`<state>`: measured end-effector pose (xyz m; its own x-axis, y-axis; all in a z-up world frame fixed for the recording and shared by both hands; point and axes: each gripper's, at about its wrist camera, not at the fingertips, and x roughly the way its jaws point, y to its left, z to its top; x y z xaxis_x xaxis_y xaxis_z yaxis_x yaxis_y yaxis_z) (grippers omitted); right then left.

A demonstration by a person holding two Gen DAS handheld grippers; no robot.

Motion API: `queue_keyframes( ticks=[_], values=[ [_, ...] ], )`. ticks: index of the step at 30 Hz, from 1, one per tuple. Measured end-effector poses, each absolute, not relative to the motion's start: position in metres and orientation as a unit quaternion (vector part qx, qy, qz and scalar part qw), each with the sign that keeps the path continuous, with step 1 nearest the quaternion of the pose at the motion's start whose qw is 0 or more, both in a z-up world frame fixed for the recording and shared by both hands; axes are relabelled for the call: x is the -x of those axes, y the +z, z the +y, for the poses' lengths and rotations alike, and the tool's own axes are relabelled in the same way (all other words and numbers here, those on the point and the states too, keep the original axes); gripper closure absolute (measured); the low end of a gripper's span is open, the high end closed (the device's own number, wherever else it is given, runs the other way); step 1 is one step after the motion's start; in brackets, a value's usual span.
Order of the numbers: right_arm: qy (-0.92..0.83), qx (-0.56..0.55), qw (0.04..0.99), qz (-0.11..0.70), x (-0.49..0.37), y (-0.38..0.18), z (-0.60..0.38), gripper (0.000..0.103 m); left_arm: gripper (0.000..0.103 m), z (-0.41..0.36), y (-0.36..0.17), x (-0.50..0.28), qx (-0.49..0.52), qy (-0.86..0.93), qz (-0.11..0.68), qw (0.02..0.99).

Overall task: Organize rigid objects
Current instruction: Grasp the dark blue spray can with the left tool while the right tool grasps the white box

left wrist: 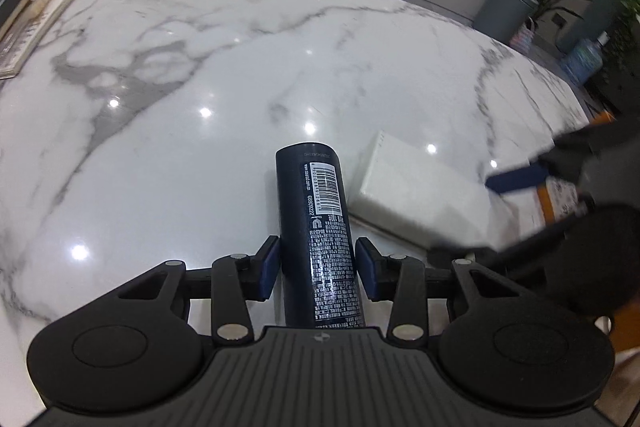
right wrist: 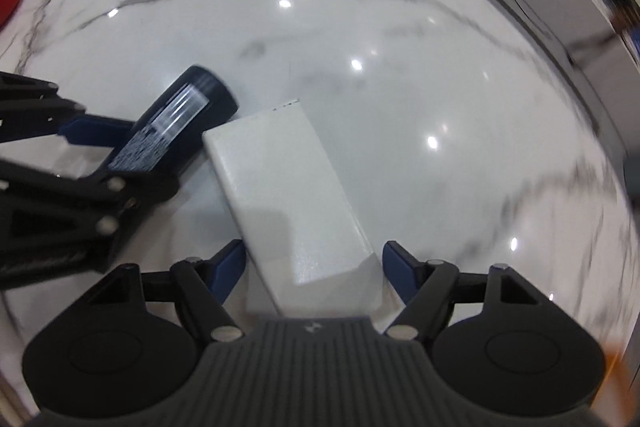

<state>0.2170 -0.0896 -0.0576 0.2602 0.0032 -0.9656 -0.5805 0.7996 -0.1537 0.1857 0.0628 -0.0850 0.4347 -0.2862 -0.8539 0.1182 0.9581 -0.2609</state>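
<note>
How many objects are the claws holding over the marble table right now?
2. The dark spray can sits between the left claw's pads; the white box sits between the right claw's pads, just right of the can. Contact isn't clearly visible.

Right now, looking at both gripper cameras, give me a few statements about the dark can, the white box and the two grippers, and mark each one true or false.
1. The dark cylindrical spray can lies between the fingers of the left gripper. True.
2. The flat white rectangular box sits between the fingers of the right gripper. True.
3. The white box rests on a wooden table. False: it is a white marble tabletop.
4. The can is red. False: it is dark, with white print and a barcode.
5. The can and box lie far apart. False: they are side by side.
</note>
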Motion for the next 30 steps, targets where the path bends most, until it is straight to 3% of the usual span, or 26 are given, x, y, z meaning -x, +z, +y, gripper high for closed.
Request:
queue_keyframes(
  ticks=[6,17,22,24,30],
  values=[
    [0.150,0.169,0.771,0.595,-0.181,-0.052,-0.103,0.033,0.057,0.054,-0.084,-0.177,0.060,-0.139,0.532,0.833],
    [0.197,0.195,0.817,0.507,-0.160,-0.060,-0.098,0.030,0.051,0.048,-0.086,-0.173,0.028,-0.129,0.510,0.850],
    [0.193,0.150,0.826,0.508,-0.160,-0.070,-0.108,0.027,0.055,0.048,-0.085,-0.175,0.030,-0.136,0.510,0.849],
    [0.185,0.138,0.831,0.506,-0.162,-0.070,-0.113,0.032,0.056,0.048,-0.085,-0.175,0.031,-0.136,0.510,0.849],
    [0.126,0.103,0.813,0.559,-0.158,-0.068,-0.121,0.035,0.057,0.041,-0.084,-0.171,0.033,-0.185,0.522,0.832]
  ],
)
